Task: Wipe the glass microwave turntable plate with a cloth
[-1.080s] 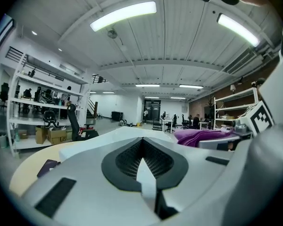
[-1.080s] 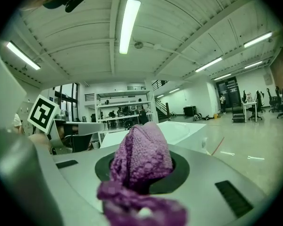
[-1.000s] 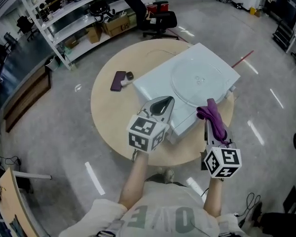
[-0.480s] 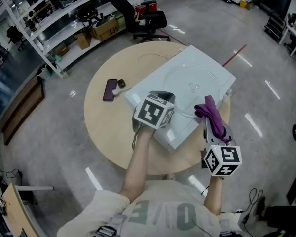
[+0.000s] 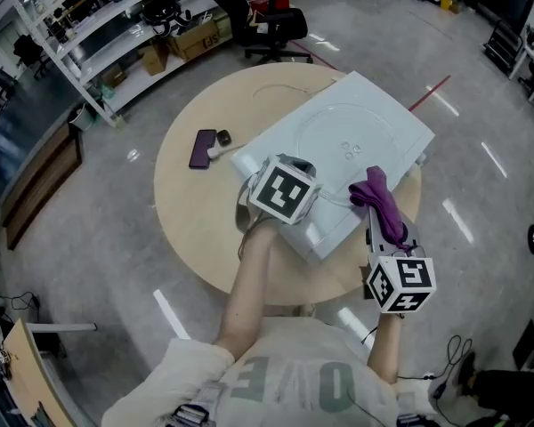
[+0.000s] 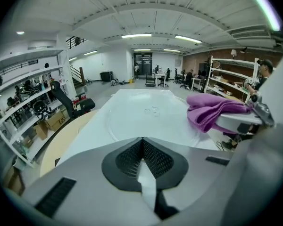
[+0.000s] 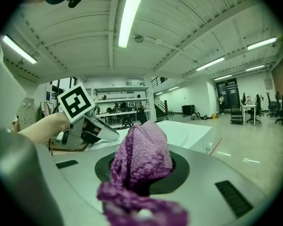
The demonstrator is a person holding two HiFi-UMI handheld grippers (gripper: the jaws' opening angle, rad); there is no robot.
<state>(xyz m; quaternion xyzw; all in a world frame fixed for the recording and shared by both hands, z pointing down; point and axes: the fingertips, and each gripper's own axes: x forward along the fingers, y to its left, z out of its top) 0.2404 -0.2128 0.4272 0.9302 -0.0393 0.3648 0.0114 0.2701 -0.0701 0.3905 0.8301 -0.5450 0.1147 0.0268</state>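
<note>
Glass plate (image 5: 351, 139) (image 6: 151, 114) first. Lay flat on top of a big white box (image 5: 276, 145). Was round and clear, with three small bumps in its middle.

White box next. Sat on a round, light brown surface (image 5: 191, 221) and took up most of its right half.

Purple cloth (image 5: 383, 205) (image 7: 142, 157). Was clamped tight in the jaws of the right gripper (image 7: 140, 147), bunched up and poking out past the tips. Hung near the front right corner of the white box, just beside the near edge of the glass plate. Could not tell if it touched the box.

Left gripper (image 6: 142, 141). Had its jaws pressed together, with only the glass plate ahead of them. Was held over the near edge of the white box and pointed across the glass plate. Was close to the right gripper, a little to its left.

Dark phone (image 5: 203, 148) and a small round thing (image 5: 223, 137). Lay side by side on the surface, left of the white box.

Black chair (image 5: 276, 27) and long white shelves (image 5: 98, 20). Stood on the grey floor beyond the surface.
</note>
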